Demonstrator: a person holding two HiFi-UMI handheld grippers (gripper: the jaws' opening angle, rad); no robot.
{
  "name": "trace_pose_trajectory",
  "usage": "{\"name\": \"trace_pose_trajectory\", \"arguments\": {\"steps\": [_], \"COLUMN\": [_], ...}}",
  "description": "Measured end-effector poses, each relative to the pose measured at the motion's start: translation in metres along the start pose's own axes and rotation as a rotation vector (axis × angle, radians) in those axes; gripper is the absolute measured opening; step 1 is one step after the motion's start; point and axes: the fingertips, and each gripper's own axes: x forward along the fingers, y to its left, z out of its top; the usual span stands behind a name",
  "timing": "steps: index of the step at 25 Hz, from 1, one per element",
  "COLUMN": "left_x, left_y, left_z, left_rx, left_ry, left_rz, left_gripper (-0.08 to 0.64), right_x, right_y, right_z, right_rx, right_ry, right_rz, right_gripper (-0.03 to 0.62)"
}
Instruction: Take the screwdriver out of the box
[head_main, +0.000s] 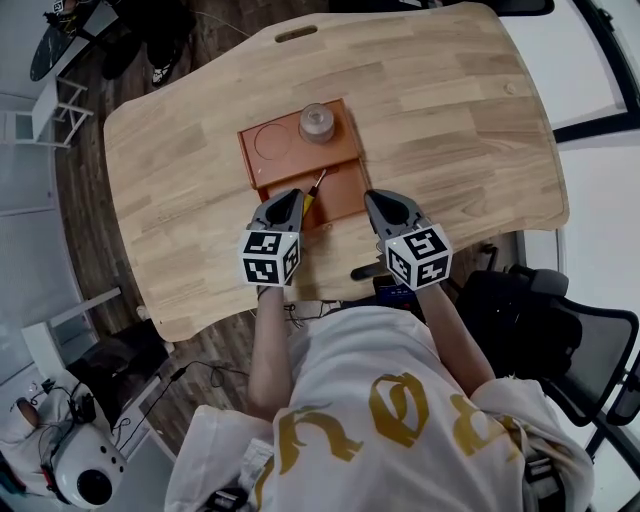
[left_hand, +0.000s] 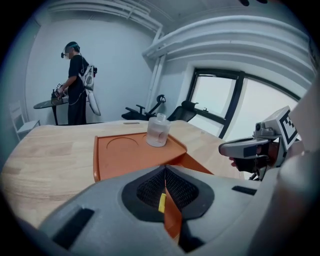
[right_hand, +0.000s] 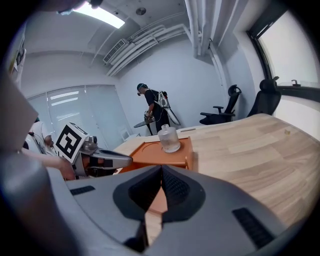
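An orange box (head_main: 343, 186) lies mid-table, its raised half carrying a clear glass bottle (head_main: 316, 122). In the lower tray lies the screwdriver (head_main: 311, 196), yellow handle towards me, metal tip pointing away. My left gripper (head_main: 294, 197) hovers shut over the tray's near edge, just left of the handle. In the left gripper view the yellow handle (left_hand: 162, 202) shows as a sliver behind the closed jaws of the left gripper (left_hand: 165, 168). My right gripper (head_main: 372, 199) is shut too, empty, at the box's near right corner. The right gripper view looks past the right gripper (right_hand: 161, 168) at the box (right_hand: 165, 152).
The wooden table (head_main: 450, 130) curves to its near edge just behind both grippers. A dark office chair (head_main: 560, 330) stands at my right. Far across the room a person (left_hand: 77, 90) works at another table, with more chairs (right_hand: 225, 107) near the windows.
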Motion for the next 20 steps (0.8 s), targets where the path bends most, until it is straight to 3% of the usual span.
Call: {"name": "trace_pose_trajectory", "arguments": {"steps": [8, 20], "left_x": [0.022, 0.04], "left_y": [0.004, 0.006], "left_z": [-0.026, -0.04], "left_rx": [-0.012, 0.013], "left_ry": [0.159, 0.278], "left_rz": [-0.009, -0.036], "left_gripper": [0.011, 0.012], "right_x": [0.017, 0.037], "right_y": [-0.01, -0.014], "right_z": [-0.019, -0.026], "right_rx": [0.019, 0.029], "right_ry": [0.099, 0.177], "right_rz": [0.034, 0.083], "right_gripper": [0.011, 0.012]}}
